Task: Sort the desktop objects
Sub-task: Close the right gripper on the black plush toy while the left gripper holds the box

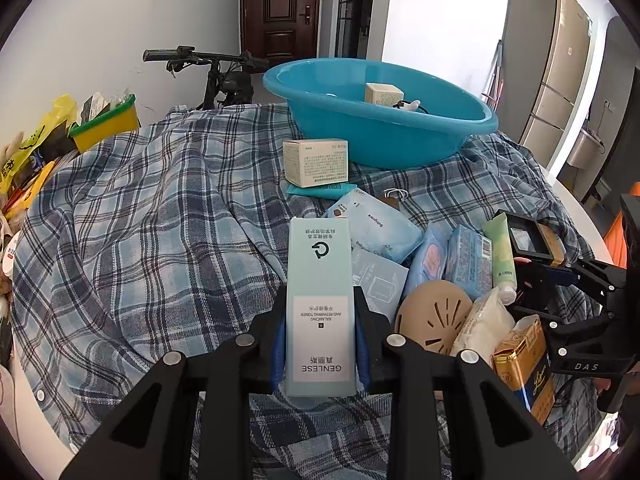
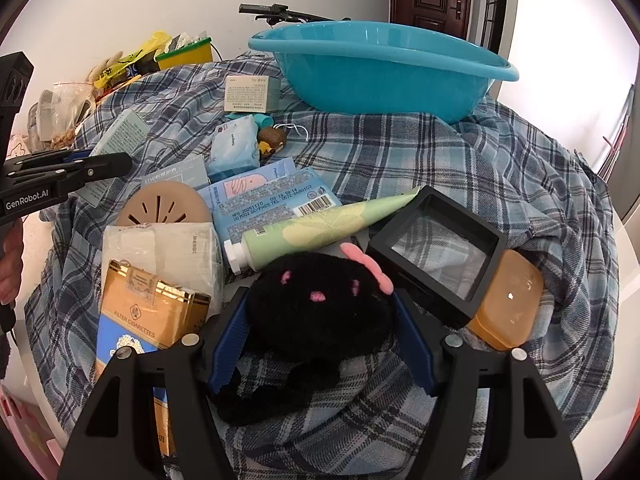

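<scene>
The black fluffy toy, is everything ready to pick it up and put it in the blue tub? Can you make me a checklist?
1. Black fluffy toy sits between the right gripper jaws: ok.
2. Blue pads already squeezing the toy firmly: cannot tell; it looks touched on both sides.
3. Nothing lying on top of the toy: ok; the green tube lies behind it.
4. Black frame box close beside the toy could get bumped: not ok.
5. Left gripper holds the toner box firmly: ok.
6. Blue tub has room inside: ok; only a small box and a small white thing show.
</scene>
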`<state>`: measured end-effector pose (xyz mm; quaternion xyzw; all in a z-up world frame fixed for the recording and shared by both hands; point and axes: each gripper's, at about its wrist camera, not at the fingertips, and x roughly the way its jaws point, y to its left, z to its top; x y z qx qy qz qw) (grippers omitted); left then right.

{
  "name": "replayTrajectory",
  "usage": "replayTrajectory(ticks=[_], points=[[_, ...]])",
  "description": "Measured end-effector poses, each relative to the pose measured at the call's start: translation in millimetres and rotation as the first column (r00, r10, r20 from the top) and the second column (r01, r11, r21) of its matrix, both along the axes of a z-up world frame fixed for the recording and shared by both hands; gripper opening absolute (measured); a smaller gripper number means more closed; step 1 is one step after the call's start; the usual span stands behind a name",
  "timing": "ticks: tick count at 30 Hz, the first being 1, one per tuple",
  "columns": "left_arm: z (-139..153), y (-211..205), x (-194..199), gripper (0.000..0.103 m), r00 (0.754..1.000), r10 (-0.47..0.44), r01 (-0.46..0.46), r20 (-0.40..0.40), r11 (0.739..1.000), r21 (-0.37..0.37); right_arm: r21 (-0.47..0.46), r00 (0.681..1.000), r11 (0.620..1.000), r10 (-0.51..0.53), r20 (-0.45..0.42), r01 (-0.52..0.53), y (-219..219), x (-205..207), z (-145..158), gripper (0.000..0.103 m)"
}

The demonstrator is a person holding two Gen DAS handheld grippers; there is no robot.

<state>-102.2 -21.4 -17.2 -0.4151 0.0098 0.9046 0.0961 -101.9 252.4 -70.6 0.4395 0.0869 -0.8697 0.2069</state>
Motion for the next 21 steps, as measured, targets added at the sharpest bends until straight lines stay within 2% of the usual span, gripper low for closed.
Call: replayTrajectory(ticks=[9, 13, 21], points=[[1, 0, -1, 0.030, 1.000, 0.008, -0.008, -0.002, 1.000, -0.007, 0.007, 1.000, 1.000, -0.019, -0.020, 0.020, -9, -8, -1, 0.068], [1, 0, 1, 0.030, 1.000, 0.008, -0.008, -0.008, 1.000, -0.013, 0.006, 0.999, 1.000, -0.022, -0.028, 0.022, -6, -7, -1, 0.058], [1, 0, 1, 0.030, 1.000, 0.015, -0.015, -0.010, 1.000, -0.006, -0.003, 0.997, 0.999, -0.051, -0.054, 0.051, 4, -2, 5, 0.055]])
